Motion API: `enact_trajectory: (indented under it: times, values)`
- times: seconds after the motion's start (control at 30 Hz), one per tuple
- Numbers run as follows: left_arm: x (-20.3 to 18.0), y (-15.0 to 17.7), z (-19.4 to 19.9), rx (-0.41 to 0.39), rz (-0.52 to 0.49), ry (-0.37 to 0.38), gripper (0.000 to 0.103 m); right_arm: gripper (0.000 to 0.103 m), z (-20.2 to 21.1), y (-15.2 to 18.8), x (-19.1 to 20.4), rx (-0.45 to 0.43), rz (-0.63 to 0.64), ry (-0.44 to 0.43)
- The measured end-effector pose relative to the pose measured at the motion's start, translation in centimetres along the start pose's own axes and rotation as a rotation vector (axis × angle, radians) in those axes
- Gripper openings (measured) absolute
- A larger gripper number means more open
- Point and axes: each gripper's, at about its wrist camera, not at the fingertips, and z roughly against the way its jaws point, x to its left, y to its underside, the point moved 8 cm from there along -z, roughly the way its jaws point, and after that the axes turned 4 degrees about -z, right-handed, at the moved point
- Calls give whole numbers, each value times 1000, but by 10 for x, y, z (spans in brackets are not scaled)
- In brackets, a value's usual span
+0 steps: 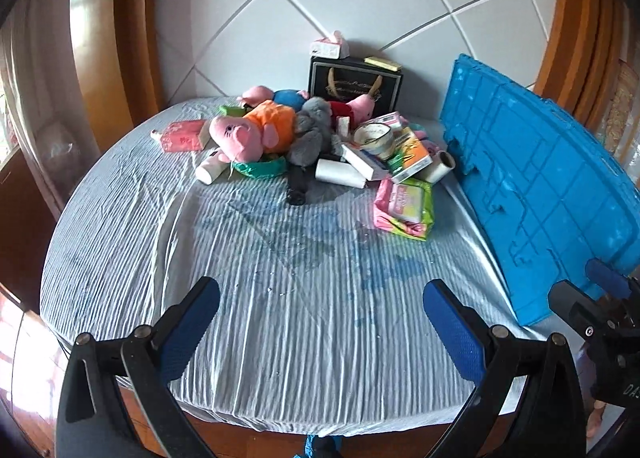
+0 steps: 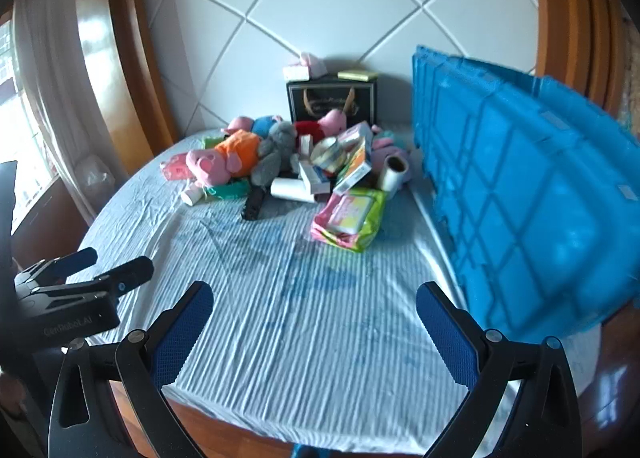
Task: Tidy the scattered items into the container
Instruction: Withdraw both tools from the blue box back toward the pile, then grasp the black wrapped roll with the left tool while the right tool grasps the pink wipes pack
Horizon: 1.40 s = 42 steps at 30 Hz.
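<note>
A pile of scattered items lies at the far side of the bed: a pink pig plush in orange (image 1: 250, 130) (image 2: 224, 160), a grey plush (image 1: 312, 130), a tape roll (image 1: 374, 136), boxes, a white roll (image 1: 340, 174) and a pink-green wipes pack (image 1: 406, 204) (image 2: 350, 218). The blue plastic container (image 1: 536, 186) (image 2: 520, 194) stands tipped on its side at the right, its ribbed bottom facing me. My left gripper (image 1: 320, 314) is open and empty over the near sheet. My right gripper (image 2: 314, 322) is open and empty, beside the container's near edge.
A black gift bag (image 1: 354, 84) with a tissue box (image 1: 330, 46) on top stands against the padded headboard. The striped sheet (image 1: 280, 298) covers the bed. Wooden frame posts rise at left and right. The left gripper shows at the left of the right wrist view (image 2: 88, 278).
</note>
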Motion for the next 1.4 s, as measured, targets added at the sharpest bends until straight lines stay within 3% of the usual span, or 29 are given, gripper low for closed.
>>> enact_trajectory:
  times: [0.17,0.37,0.6,1.0,1.23,1.4]
  values:
    - [20,-16,-67,113,19,-44,103,103,-75,-22,-14,79,-23,-13]
    - [56,-27,-125,189,51,-136,103,103,-147,-36,-29,169,-42,-5]
    - [90,-32,-183,274,110,-155,103,103,-209,-33,-40,264,-57,25]
    - [46,-103,-318,284,-64,-93,103,103,-283,-38,-72,313,-184,172]
    - [28,-95,-375,370,-109,-56,103,103,-320,-46,-76,323,-235,233]
    - [29,-98,-376,301,-86,-48,103,103,-338,-47,-73,311,-185,310]
